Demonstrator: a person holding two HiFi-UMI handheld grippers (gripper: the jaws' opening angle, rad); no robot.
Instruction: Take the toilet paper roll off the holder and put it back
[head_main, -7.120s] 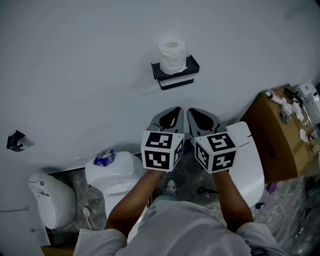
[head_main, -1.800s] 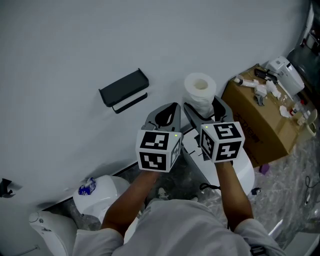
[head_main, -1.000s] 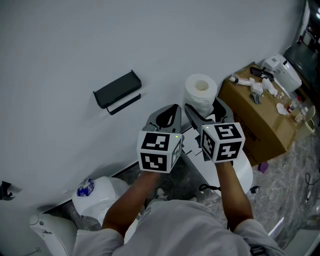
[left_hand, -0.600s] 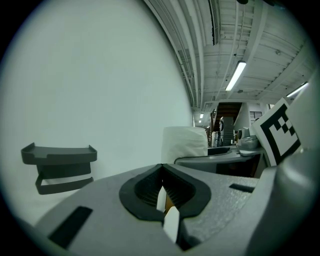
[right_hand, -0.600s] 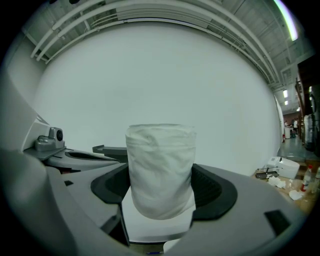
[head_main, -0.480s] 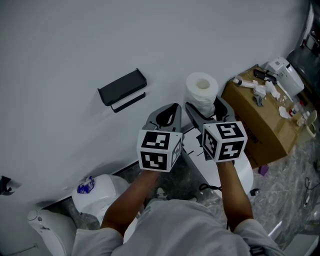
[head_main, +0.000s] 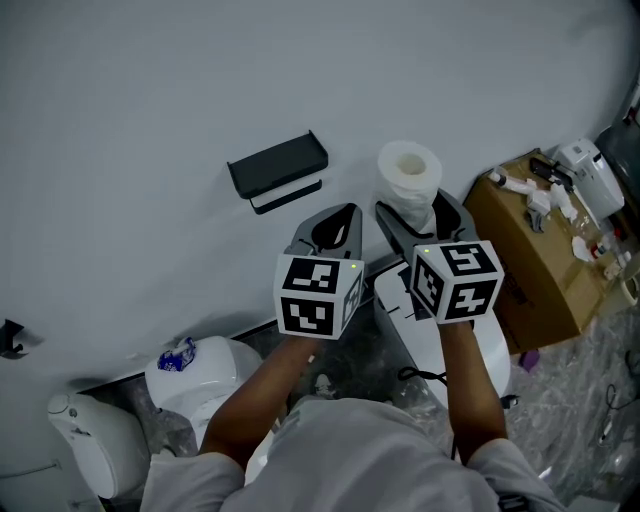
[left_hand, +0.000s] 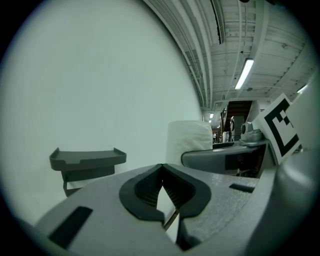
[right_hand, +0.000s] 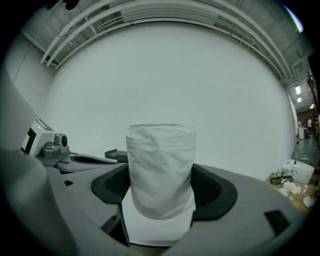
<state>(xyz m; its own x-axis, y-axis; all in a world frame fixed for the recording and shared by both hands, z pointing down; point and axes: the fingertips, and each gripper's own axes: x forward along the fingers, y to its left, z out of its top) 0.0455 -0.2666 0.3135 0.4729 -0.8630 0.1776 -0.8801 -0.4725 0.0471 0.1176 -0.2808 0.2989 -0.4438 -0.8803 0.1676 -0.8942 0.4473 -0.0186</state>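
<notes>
The black holder (head_main: 278, 168) is fixed to the wall at left, the left tool (head_main: 335, 228) near it has its jaws pressed together — and further right, the right tool (head_main: 418, 210) pinches the upright toilet paper roll (head_main: 409, 172), apart from the holder.

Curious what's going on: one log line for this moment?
right hand-held gripper: shut on toilet paper roll | left hand-held gripper: shut, empty | holder: bare

The toilet paper roll (head_main: 410, 178) is soft white paper, a little crinkly. The holder (head_main: 278, 168) is dull black on a smooth pale wall (head_main: 150, 80). The right hand-held gripper (right_hand: 160, 177) is dull grey plastic with dark ribbed pads (right_hand: 214, 190), the box (head_main: 535, 275) is brown cardboard, and the toilet (head_main: 205, 365) is shiny white.
</notes>
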